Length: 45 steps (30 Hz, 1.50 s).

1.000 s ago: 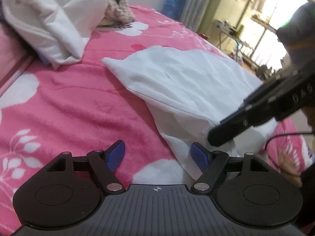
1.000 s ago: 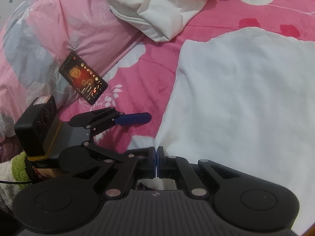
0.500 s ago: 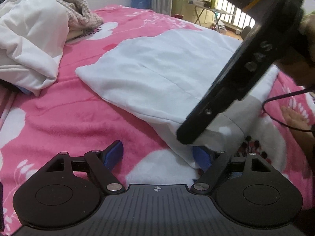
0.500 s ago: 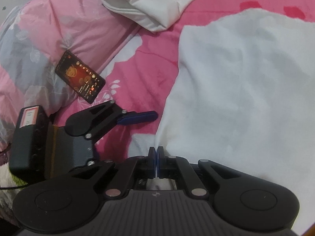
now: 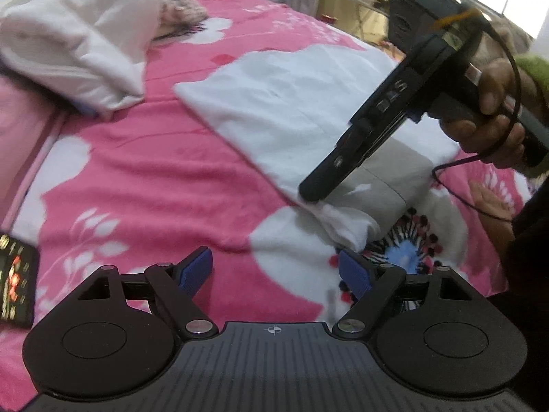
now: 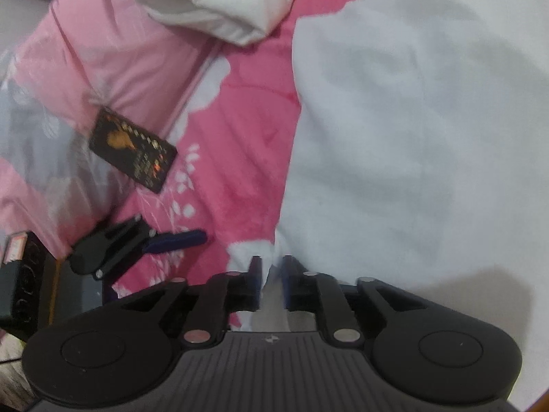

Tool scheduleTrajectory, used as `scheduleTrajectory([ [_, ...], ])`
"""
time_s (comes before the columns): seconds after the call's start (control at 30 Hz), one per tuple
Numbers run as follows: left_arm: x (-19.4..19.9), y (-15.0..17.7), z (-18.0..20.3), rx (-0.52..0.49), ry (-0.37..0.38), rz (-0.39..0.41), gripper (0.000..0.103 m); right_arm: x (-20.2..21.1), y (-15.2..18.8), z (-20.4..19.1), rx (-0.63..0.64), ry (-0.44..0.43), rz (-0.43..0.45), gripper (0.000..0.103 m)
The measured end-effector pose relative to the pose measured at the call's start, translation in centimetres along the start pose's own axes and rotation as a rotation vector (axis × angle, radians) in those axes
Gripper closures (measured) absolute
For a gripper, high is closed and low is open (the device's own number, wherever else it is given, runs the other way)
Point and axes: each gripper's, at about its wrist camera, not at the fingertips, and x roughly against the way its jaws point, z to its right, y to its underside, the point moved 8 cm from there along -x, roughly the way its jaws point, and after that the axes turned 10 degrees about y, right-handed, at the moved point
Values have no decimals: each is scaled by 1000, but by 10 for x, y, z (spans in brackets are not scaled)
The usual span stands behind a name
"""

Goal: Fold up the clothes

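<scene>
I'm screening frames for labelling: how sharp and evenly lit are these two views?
Left wrist view: mild motion blur, window glare top right, fisheye bending the pink floral blanket. Right wrist view: softer throughout, the dark phone smeared, the white folded garment evenly lit.

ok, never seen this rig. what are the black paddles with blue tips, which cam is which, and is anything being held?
No robot here: a person holds a two-finger handheld gripper in each hand, each with a fisheye camera looking along its fingers. The left view shows the left gripper with jaws wide apart and nothing between them, above the pink floral blanket. Across the frame, a hand holds the other tool. The right view shows the right gripper; its jaws have just been opening, with a corner of the flat white garment still between them. Also on the bed: a crumpled white cloth pile and a lit black smartphone.
</scene>
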Motion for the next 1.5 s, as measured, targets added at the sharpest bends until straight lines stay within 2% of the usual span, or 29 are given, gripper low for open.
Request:
scheduleTrajectory([
  [0.1,9,-3,-2,50,-15,35,22,17,-6,6,-29,-21,53,85],
  [0.2,13,-11,6,58,3,70,22,38,-14,17,-57,-34,115,85],
  [0.33,7,-25,25,-11,15,74,23,85,-20,43,-106,-28,247,85],
  [0.4,1,-30,32,-53,-4,54,25,116,-19,63,-136,-3,327,85],
  [0.53,-6,-38,34,-116,-65,18,27,192,2,116,-219,115,515,85],
  [0.63,-9,-52,37,-120,-48,35,27,247,33,174,-342,234,625,85],
  [0.7,-14,-64,41,-123,-31,45,27,272,57,214,-424,320,665,85],
  [0.8,-29,-86,54,-157,-8,51,27,285,89,257,-543,375,672,85],
  [0.93,-52,-114,86,-236,49,52,29,272,108,293,-634,328,618,85],
  [1.03,-72,-130,117,-315,103,39,30,255,111,307,-649,321,582,85],
  [1.23,-117,-134,162,-395,182,-26,36,234,106,327,-663,301,558,85],
  [1.37,-141,-129,180,-383,201,-46,40,226,103,338,-666,291,524,85],
  [1.5,-150,-129,195,-371,225,-32,40,222,104,341,-703,211,517,85],
])
